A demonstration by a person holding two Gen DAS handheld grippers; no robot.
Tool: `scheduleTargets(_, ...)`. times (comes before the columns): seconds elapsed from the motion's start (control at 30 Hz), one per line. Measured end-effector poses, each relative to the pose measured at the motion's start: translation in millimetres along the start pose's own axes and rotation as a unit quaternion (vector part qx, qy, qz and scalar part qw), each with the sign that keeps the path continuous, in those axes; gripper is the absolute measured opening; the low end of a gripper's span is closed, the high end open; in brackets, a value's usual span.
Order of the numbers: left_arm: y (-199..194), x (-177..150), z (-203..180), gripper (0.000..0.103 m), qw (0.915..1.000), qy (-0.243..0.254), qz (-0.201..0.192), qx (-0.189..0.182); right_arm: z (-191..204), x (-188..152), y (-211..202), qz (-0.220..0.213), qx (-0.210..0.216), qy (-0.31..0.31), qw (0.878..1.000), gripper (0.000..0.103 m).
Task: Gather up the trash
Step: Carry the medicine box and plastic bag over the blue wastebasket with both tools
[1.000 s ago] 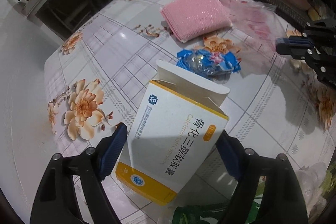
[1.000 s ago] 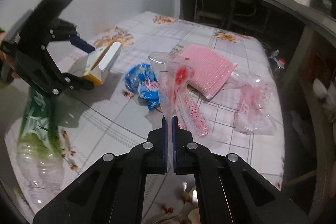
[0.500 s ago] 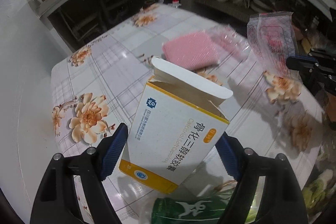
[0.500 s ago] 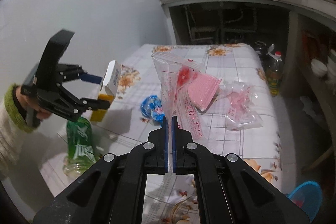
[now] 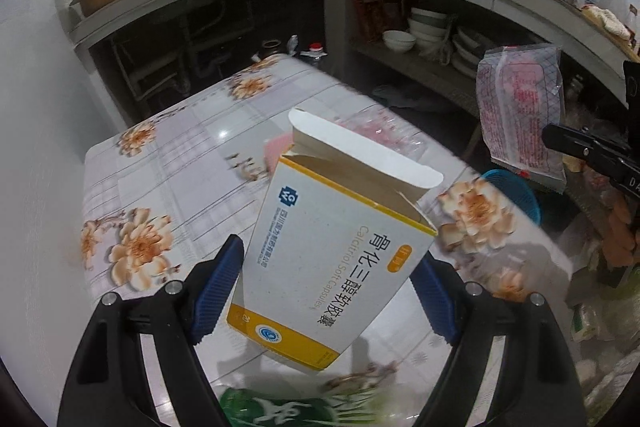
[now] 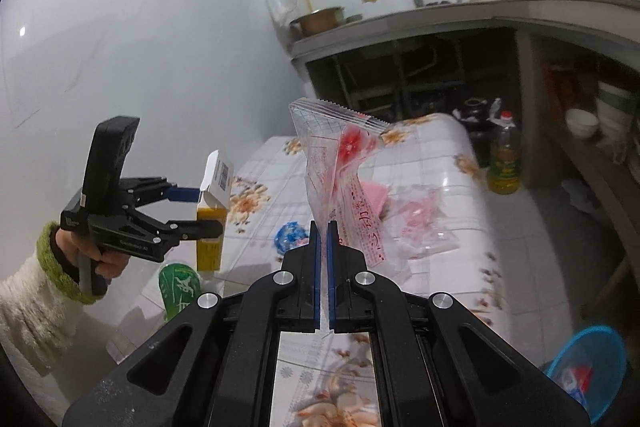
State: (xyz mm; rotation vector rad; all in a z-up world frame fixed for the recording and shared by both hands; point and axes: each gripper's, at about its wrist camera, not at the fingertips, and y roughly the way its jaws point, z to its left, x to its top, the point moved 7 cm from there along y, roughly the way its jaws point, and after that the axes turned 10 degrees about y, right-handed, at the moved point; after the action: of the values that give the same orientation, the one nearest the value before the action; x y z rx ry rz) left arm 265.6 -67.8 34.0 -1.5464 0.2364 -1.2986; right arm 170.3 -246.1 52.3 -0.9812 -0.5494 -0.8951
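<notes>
My left gripper [image 5: 326, 275] is shut on a white and yellow medicine box [image 5: 332, 251] with its top flap open, held well above the flowered table [image 5: 168, 163]. The box also shows in the right wrist view [image 6: 214, 203], held by the left gripper [image 6: 200, 211]. My right gripper [image 6: 322, 231] is shut on a clear plastic bag with red print [image 6: 340, 171], lifted high over the table; the bag also shows in the left wrist view [image 5: 520, 115]. A blue wrapper [image 6: 290, 235], a pink cloth [image 6: 374, 195] and another clear bag [image 6: 420, 223] lie on the table.
A blue basket [image 6: 588, 371] with some trash in it stands on the floor right of the table, also in the left wrist view [image 5: 516, 195]. A green bottle [image 6: 180, 287] lies near the table's near edge. An oil bottle [image 6: 504, 159] stands on the floor beyond the table.
Both grippers have risen well above the table with the box and the bag still held. The cameras have tilted up, so the counter and the blue basket have come into view.
</notes>
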Motion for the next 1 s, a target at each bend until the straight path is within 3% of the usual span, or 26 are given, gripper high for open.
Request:
scheduleTargets(0.3,0,54,-81,0.079,0.9963,0.04,-0.036,-0.067,-53,1,-73,-0.059,-0.076,0.051,0.994,0.001)
scheduleTargets(0.5,16,92,-165,0.079,0.9872,0.08,-0.049,-0.129,-115,-22,-142,-0.092,-0.17,0.1,0.976,0.001)
scheduleTargets(0.63,41,110,-226,0.079,0.9783,0.097,-0.026,-0.181,-155,-47,-178,-0.097,-0.218,0.141,0.961,0.001)
scheduleTargets(0.8,83,126,-297,0.08,0.963,0.094,0.025,-0.251,-198,-82,-194,-0.084,-0.26,0.181,0.945,0.001)
scheduleTargets(1.0,148,134,-366,0.08,0.9509,0.082,0.09,-0.285,-265,-123,-186,-0.057,-0.275,0.264,0.923,0.002)
